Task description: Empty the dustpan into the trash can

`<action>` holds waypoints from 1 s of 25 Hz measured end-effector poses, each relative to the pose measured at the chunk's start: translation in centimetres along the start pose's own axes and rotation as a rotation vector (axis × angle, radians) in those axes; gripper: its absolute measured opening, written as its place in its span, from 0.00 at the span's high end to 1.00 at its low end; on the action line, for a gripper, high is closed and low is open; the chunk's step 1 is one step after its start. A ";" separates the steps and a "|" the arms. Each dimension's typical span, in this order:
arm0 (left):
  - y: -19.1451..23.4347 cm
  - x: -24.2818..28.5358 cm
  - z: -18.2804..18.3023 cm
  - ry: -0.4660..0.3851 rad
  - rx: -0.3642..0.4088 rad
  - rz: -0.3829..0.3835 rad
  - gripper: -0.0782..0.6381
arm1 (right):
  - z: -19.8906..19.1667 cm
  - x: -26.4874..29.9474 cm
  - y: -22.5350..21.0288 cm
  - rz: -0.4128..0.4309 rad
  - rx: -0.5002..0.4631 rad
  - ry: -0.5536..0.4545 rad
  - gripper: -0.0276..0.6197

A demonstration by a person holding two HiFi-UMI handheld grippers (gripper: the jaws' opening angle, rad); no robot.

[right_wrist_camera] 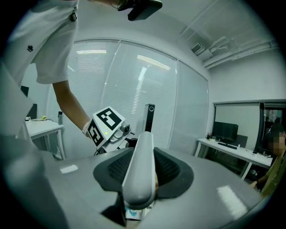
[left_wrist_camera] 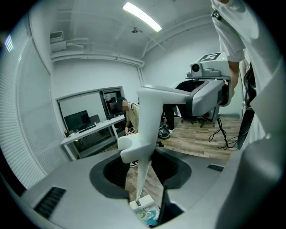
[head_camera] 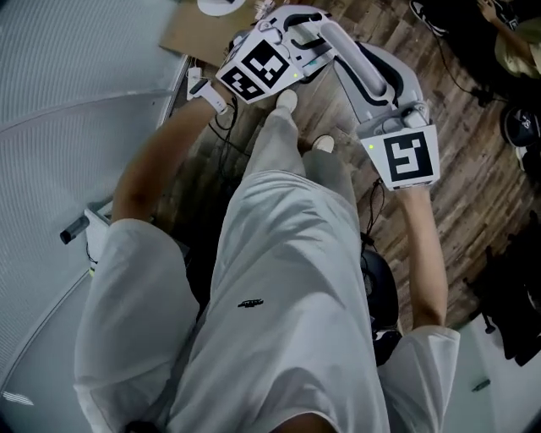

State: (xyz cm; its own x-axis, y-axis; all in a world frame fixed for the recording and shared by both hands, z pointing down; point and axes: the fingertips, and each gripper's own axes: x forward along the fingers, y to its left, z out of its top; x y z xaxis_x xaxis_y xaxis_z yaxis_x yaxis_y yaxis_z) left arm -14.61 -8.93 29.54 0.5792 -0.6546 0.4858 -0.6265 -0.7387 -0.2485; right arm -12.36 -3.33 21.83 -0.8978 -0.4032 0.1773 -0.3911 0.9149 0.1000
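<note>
In the head view, the person stands on a brown wooden plank floor in pale shorts, with both arms reaching forward. The left gripper and the right gripper are near each other. A long white and grey plastic dustpan handle curves from one to the other, held up above the floor. The pan itself cannot be made out here. In the left gripper view, the jaws are partly closed and grip the thin white shaft of the dustpan handle, which rises between them and bends across to the right gripper. Low between the jaws is a small white part with teal scraps; what it is cannot be told. Behind are a white tabletop carrying a dark monitor, and a seated person. In the right gripper view, the jaws stand fairly wide and clamp the thick rounded grey-white end of the dustpan handle. The left gripper is just beyond it, in front of pale window blinds. A second white tabletop stands to the right.
</note>
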 end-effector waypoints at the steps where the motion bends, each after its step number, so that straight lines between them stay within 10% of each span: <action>1: -0.3 -0.3 -0.2 0.002 -0.010 0.018 0.67 | -0.1 -0.2 0.5 0.018 -0.017 -0.001 0.75; 25: -6.6 -10.7 -8.9 0.143 -0.176 0.117 0.69 | -2.5 0.9 16.0 0.353 0.021 0.064 0.73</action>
State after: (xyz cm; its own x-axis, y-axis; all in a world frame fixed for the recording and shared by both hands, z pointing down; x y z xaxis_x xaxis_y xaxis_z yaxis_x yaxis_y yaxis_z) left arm -21.33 4.45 33.46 0.4260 -0.6952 0.5790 -0.7732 -0.6120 -0.1659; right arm -18.94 10.84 26.01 -0.9641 -0.0619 0.2582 -0.0636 0.9980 0.0016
